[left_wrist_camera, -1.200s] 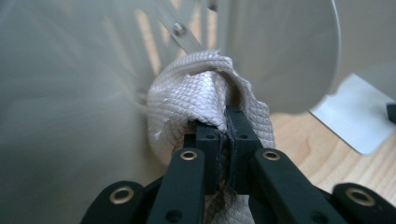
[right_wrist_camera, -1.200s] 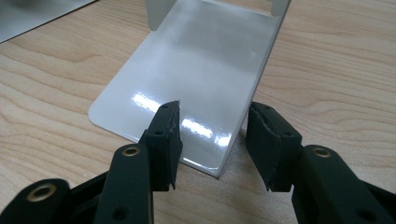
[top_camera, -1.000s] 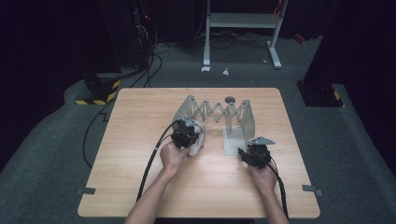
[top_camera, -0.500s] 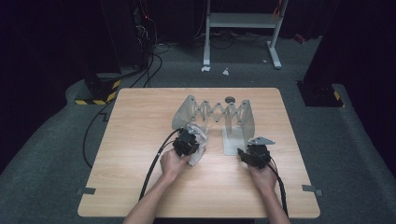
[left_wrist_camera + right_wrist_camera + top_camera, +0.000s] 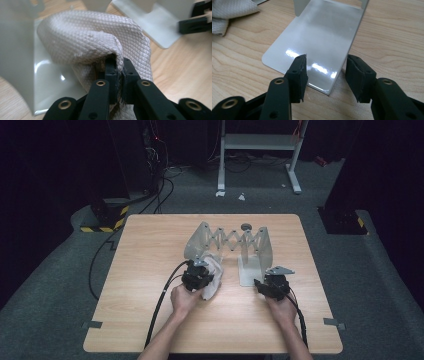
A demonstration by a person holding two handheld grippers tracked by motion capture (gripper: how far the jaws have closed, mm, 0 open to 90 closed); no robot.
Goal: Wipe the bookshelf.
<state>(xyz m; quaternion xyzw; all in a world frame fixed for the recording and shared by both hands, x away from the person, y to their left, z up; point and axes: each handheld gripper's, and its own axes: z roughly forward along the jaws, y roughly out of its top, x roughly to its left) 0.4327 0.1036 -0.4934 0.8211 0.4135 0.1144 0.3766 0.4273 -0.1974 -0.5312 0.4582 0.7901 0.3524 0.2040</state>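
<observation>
The left gripper (image 5: 199, 276) pinches a white cloth (image 5: 100, 40) tight and has pulled it a little toward the person, off the left foot of the grey folding rack (image 5: 230, 240). The right gripper (image 5: 325, 75) has just been opening its jaws; nothing sits between them, so it seems to be letting go of the rack's shiny right foot (image 5: 324, 37). The cloth looks soft, bumpy and bunched up, on the table (image 5: 150, 250) between the two feet.

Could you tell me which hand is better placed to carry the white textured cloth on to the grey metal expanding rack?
Left. The left gripper is shut on the white textured cloth beside the grey metal expanding rack; the right gripper is open over the rack's base plate, holding nothing.
</observation>
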